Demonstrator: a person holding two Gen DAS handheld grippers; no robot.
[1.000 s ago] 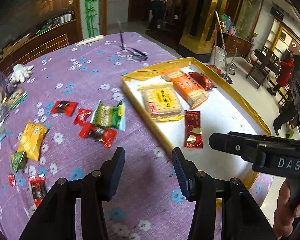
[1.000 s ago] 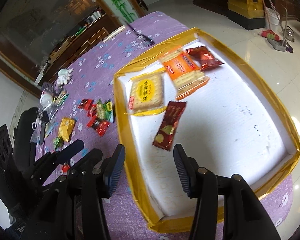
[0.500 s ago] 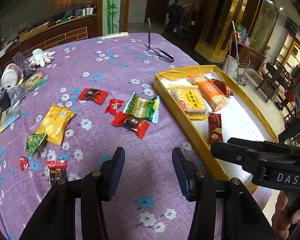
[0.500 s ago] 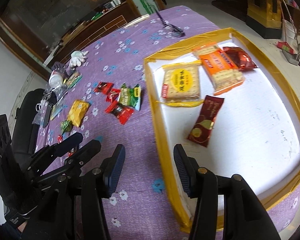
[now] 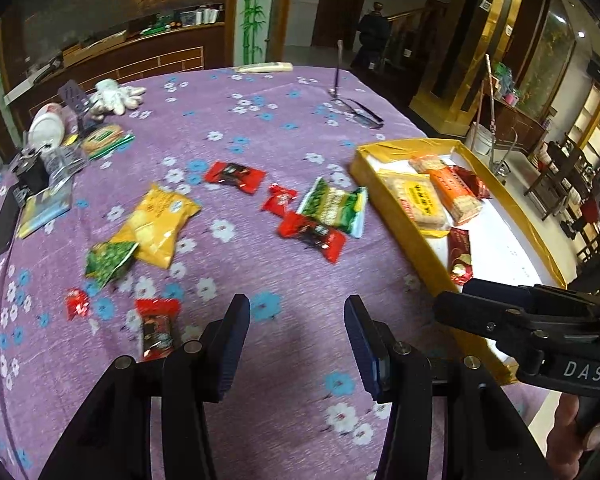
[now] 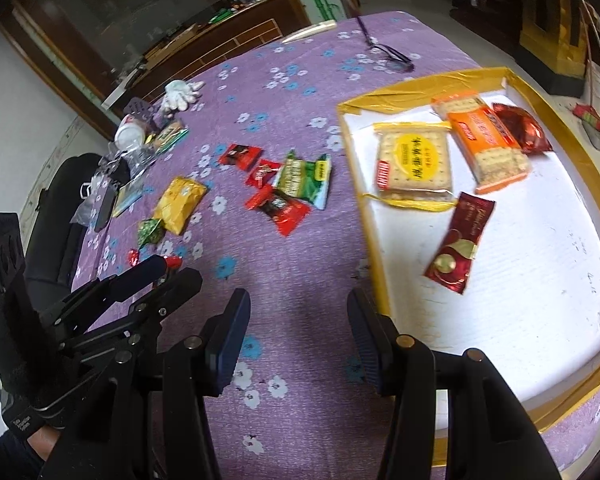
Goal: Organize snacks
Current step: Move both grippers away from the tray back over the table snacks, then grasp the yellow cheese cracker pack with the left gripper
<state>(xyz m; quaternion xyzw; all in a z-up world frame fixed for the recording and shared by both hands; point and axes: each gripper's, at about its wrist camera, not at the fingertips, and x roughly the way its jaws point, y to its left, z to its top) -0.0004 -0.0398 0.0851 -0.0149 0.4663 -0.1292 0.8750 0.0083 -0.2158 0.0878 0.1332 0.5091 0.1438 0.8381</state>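
Observation:
Loose snacks lie on the purple flowered tablecloth: a yellow bag (image 5: 158, 225), a green packet (image 5: 334, 206), red packets (image 5: 312, 236) (image 5: 235, 176), a small red one (image 5: 156, 326) near my left fingers. A yellow-rimmed white tray (image 5: 396, 216) (image 6: 370, 216) at right holds a yellow cracker pack (image 6: 414, 164), an orange cracker pack (image 6: 486, 146) and dark red packets (image 6: 458, 244). My left gripper (image 5: 296, 324) is open and empty above the cloth. My right gripper (image 6: 296, 320) is open and empty beside the tray's left rim.
Clutter sits at the table's far left: a white cup (image 5: 46, 128), a white glove (image 5: 116, 94), a phone (image 5: 4, 228). Glasses (image 5: 360, 114) lie at the back. Chairs and a mop bucket stand off to the right.
Both grippers have swung left, away from the tray toward the loose snacks on the cloth. Both stay open and empty.

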